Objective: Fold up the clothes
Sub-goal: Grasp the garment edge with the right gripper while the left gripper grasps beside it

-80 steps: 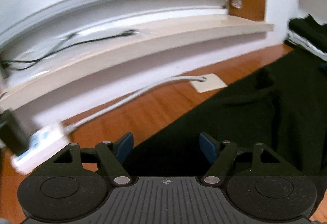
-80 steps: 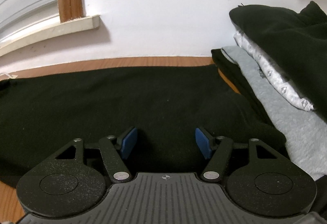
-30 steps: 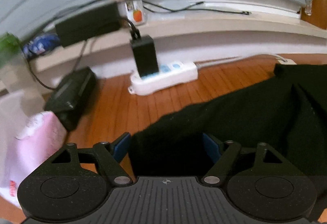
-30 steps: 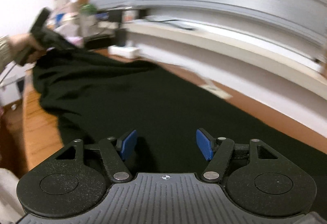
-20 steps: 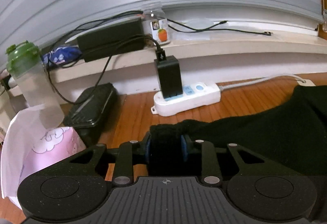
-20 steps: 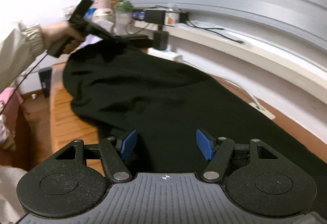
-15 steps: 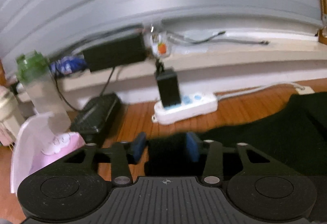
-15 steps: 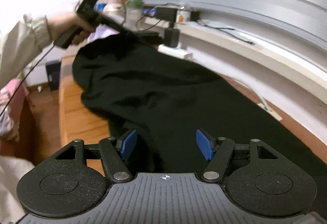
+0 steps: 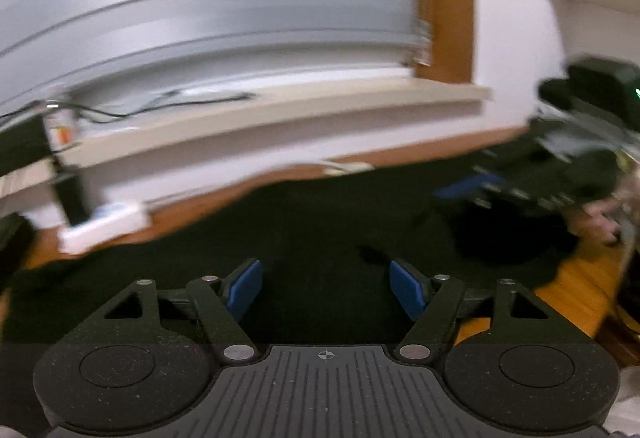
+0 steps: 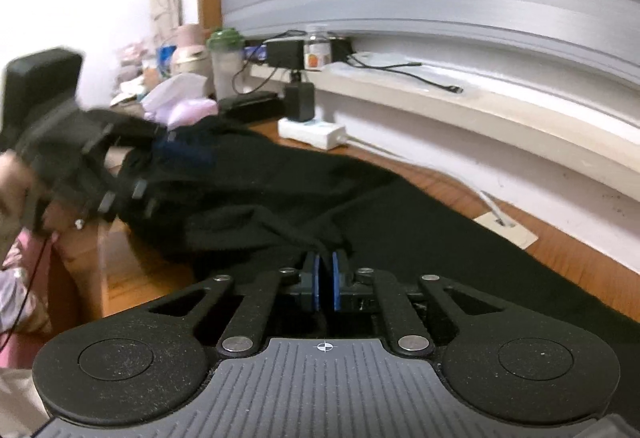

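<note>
Black garment (image 10: pixel 400 222) lies spread along the wooden bench (image 10: pixel 568 250). The right claw (image 10: pixel 325 278) has just closed, clamped on a fabric ridge. The left claw (image 9: pixel 326 288) has just been opening, fingers apart above the cloth. Only the right view shows the shaker bottle (image 10: pixel 226 58) and tissues (image 10: pixel 180 98); the left view is blurred.

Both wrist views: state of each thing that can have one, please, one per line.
left claw: open, nothing clamped, above the black garment.
right claw: shut on black garment.
black garment: spread along the wooden table, bunched at its far end.
power strip: black adapter plugged in.
green-lidded bottle: upright, lid on.
</note>
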Motion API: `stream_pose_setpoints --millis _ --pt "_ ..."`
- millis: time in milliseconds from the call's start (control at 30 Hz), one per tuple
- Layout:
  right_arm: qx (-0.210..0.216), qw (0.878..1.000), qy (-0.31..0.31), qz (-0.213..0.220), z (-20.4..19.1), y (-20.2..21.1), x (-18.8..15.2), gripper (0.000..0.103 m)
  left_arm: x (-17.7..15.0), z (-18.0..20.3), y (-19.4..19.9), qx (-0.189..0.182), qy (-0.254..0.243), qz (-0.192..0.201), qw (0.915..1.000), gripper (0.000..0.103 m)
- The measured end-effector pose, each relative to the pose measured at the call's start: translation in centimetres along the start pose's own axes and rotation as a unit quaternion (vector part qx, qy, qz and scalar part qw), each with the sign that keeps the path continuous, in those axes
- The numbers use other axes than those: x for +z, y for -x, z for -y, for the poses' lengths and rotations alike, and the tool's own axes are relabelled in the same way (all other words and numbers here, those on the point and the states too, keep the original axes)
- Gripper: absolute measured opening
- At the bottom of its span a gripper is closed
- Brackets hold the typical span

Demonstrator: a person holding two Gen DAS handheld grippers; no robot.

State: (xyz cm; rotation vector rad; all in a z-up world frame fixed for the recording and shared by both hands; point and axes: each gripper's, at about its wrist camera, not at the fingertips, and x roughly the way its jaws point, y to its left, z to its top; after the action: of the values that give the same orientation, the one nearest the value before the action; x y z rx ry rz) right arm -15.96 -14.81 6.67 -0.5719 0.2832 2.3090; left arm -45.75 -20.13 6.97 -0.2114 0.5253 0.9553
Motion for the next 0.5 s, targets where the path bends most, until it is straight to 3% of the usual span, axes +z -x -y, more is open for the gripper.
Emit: stream_pose_setpoints --millis 100,133,167,233,500 --pt "0.0 1.0 0.001 -0.006 0.0 -0.3 -0.2 0.007 -0.3 1.0 -1.4 -0.005 -0.009 -0.008 0.9999 0.072" --pt "0.0 1.0 0.001 -0.007 0.0 -0.3 -0.4 0.008 -0.4 1.2 -1.6 -0.008 -0.009 -0.008 0.9999 0.065" --pt "-0.002 1.0 0.0 -0.006 0.0 -0.1 -0.5 0.009 -0.4 1.2 -1.7 -0.012 -0.009 -0.008 0.9999 0.048" --pt "-0.005 1.0 -0.003 -0.006 -0.1 0.2 -0.9 0.016 -0.5 1.3 -1.8 -0.017 -0.009 -0.009 0.9998 0.03" --pt "0.005 1.0 -0.004 0.004 -1.8 3.8 -2.6 0.02 0.0 0.2 -1.5 -0.007 -0.004 -0.013 0.9999 0.029"
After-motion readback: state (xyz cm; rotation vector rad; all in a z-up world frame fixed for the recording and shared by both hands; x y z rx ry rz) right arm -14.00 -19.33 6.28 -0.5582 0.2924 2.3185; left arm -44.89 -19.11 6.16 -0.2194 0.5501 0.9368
